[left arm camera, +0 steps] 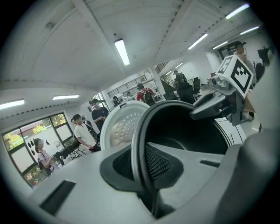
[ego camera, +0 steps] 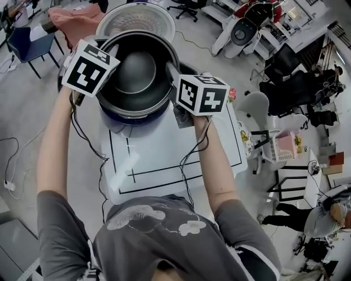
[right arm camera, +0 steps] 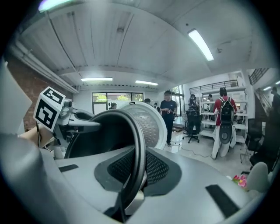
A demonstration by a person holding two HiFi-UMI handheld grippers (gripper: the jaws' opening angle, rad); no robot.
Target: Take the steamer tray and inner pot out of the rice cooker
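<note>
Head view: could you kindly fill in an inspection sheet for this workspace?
Surface: white table with black marked lines.
Job's things: dark inner pot held over the rice cooker; perforated lid open behind.
Clutter: one white strip on the table.
Tools: left tool and right tool each shut on the pot's rim, at opposite sides.
Cables: tool leads hang beside the forearms; another lead lies on the floor.
Surroundings: office chairs; people standing about.
</note>
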